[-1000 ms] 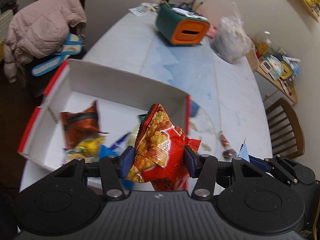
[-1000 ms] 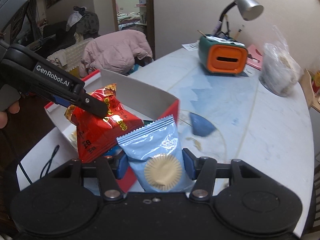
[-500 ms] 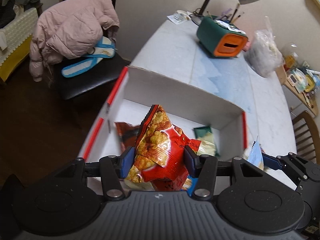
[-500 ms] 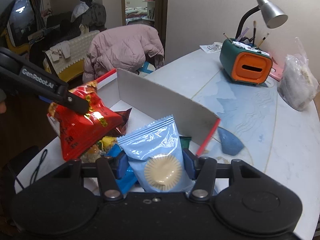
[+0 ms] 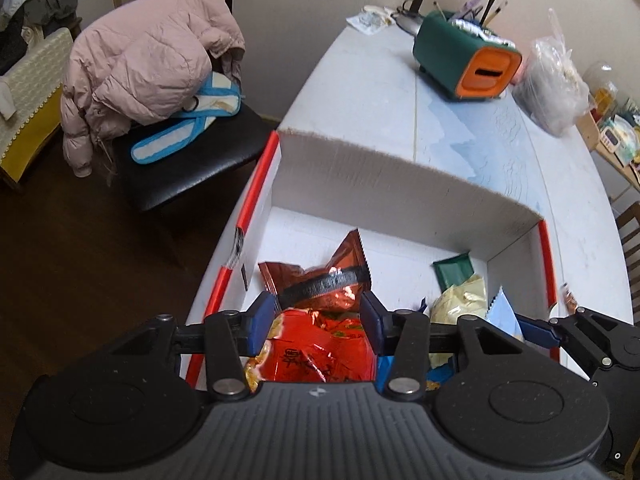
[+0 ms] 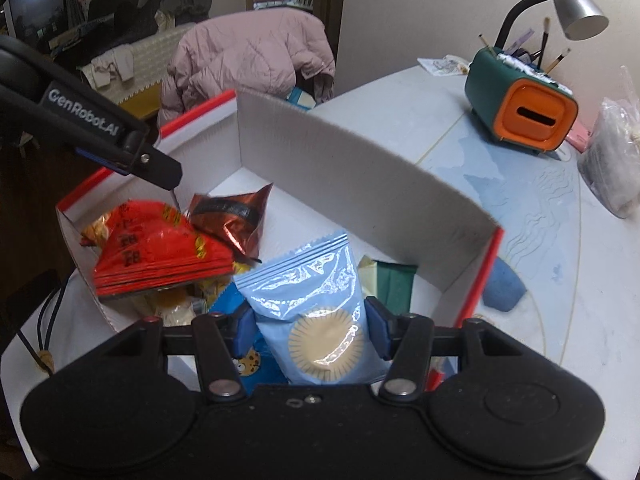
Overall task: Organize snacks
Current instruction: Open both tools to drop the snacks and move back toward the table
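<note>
A white cardboard box with red edges [image 5: 400,176] [image 6: 360,168] stands on the table and holds several snack packs. My left gripper [image 5: 318,320] is open above the box; a red snack bag [image 5: 320,352] [image 6: 160,248] has dropped out of it and lies on the pile below, beside a dark copper pack [image 5: 332,276] [image 6: 232,216]. The left gripper also shows in the right wrist view [image 6: 172,184]. My right gripper [image 6: 310,328] is shut on a light blue cookie pack [image 6: 316,320] and holds it over the box's near right part.
A green and orange desk organiser [image 6: 520,108] and a lamp [image 6: 576,8] stand at the table's far end beside a clear plastic bag [image 6: 616,160]. A chair with a pink jacket [image 5: 152,64] stands left of the table. A blue piece [image 6: 504,288] lies right of the box.
My left gripper has opened and let go of the red snack bag, which fell onto the packs in the box. Both grippers moved further over the box.
</note>
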